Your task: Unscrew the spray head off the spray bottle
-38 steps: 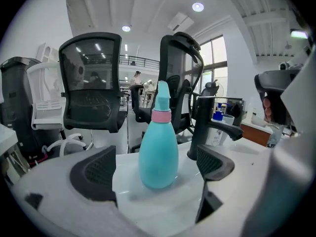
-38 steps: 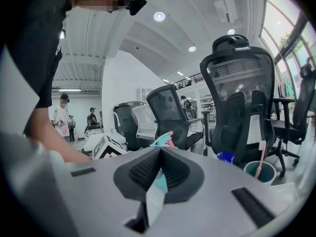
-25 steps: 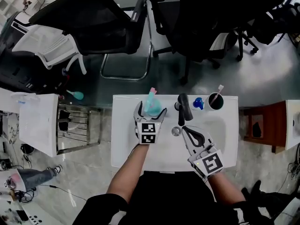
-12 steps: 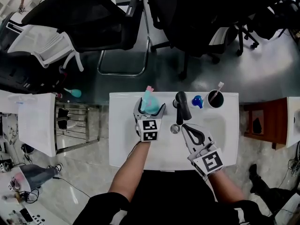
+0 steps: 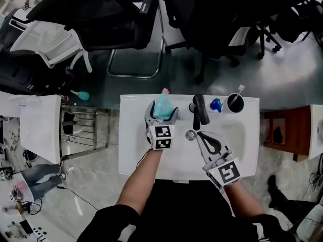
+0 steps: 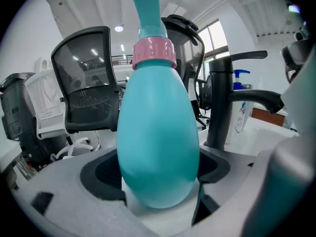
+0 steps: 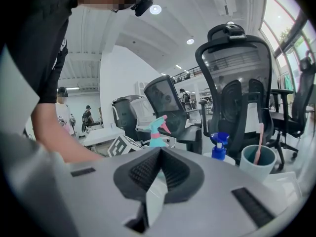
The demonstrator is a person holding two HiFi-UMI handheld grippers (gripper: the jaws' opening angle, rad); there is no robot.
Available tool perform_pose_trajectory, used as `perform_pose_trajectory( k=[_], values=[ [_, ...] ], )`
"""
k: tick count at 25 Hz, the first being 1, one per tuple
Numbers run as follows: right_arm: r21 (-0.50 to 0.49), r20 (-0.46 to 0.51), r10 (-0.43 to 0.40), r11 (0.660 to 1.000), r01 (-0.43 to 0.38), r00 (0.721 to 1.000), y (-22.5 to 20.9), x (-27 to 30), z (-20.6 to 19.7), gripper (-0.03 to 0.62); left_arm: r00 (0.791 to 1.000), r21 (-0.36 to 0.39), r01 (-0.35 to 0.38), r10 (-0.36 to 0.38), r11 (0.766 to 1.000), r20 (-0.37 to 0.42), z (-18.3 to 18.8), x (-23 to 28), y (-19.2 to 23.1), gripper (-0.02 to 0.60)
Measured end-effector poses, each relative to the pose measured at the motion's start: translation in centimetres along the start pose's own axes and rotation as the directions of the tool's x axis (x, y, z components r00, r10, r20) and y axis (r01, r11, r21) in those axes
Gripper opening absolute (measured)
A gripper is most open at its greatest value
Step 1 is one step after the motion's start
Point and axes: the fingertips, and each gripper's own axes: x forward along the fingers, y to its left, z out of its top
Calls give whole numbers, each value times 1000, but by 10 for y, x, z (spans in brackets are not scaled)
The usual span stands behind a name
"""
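Observation:
A teal spray bottle (image 5: 162, 106) with a pink collar (image 6: 153, 53) and a teal spray head stands upright on the white sink counter (image 5: 135, 150), left of the black faucet (image 5: 199, 110). My left gripper (image 5: 161, 116) reaches round the bottle's body (image 6: 158, 142). Its jaws are closing with the bottle between them, and the pads (image 6: 101, 169) lie close at its sides. My right gripper (image 5: 209, 142) hovers over the basin near the drain (image 5: 190, 134). It is shut with nothing in it, as the right gripper view (image 7: 157, 177) shows. That view also shows the bottle (image 7: 159, 132) farther off.
A blue pump bottle (image 5: 216, 105) and a cup with a pink toothbrush (image 5: 234, 103) stand at the back right of the counter. Office chairs (image 5: 116, 19) stand beyond the counter. A white cabinet (image 5: 38, 130) with a wire rack is on the left.
The left gripper's jaws have drawn in a little round the teal bottle. The right gripper has stayed shut over the basin. The head view has shifted slightly.

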Motion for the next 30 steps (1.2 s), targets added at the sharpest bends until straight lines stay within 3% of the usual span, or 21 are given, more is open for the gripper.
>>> perform_pose_trajectory(
  k=[8,18,30],
  values=[
    [-33,26,6,999,-5,1000,14,-7,6,6,1000,-13,4,-3,1000,27,21,-27,3,433],
    [-38,73,24,999,-21,997,33,-16,18,6,996,45,55,-58,997,66,65,-70,-4,430],
    [-90,189,52,995,-35,981,55,-30,71,6,987,110,106,-118,988,105,97,-132,-31,430]
  ],
)
